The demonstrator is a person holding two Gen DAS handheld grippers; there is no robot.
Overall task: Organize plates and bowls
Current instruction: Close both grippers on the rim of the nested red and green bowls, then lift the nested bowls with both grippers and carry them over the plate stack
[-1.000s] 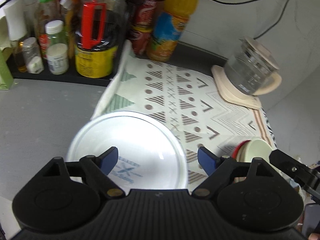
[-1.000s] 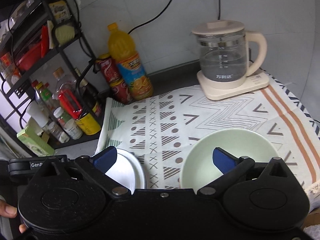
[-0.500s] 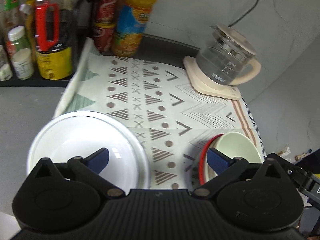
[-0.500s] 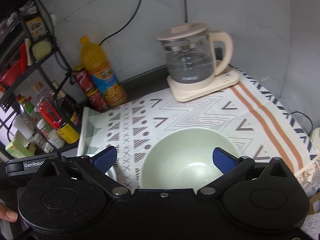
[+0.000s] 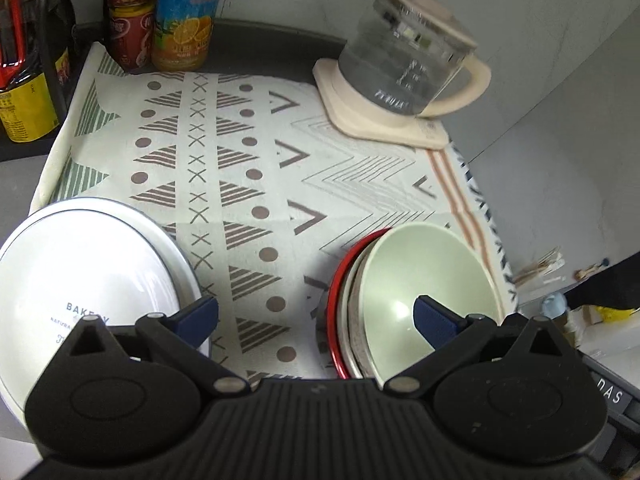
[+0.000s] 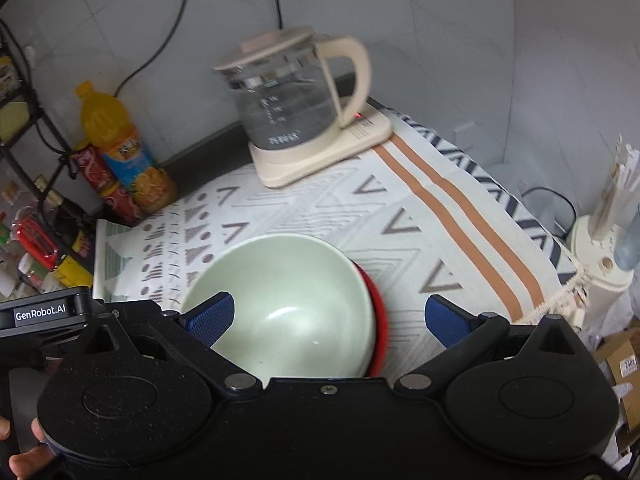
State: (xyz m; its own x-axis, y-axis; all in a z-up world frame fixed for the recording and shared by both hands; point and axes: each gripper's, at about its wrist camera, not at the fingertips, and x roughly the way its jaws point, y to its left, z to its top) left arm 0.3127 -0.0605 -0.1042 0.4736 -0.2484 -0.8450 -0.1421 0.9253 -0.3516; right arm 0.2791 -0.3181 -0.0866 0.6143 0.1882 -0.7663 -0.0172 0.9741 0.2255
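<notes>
A pale green bowl (image 5: 424,276) sits nested in a red-rimmed bowl (image 5: 335,300) on the patterned cloth; it also shows in the right wrist view (image 6: 288,300), with the red bowl (image 6: 378,312) under it. A white plate (image 5: 80,276) lies at the cloth's left edge. My left gripper (image 5: 316,320) is open above the cloth between plate and bowls. My right gripper (image 6: 328,318) is open and empty, its left finger over the green bowl.
A glass kettle (image 5: 404,64) on a cream base stands at the back right, also in the right wrist view (image 6: 296,104). An orange juice bottle (image 5: 186,16), red cans (image 5: 128,28) and a bottle rack (image 6: 36,240) line the back left. The cloth (image 5: 240,160) covers the counter.
Both views have swung to the right. The green bowl has shifted from between the right fingers to under the left finger. The plate has slid left in the left view, the bowls nearer.
</notes>
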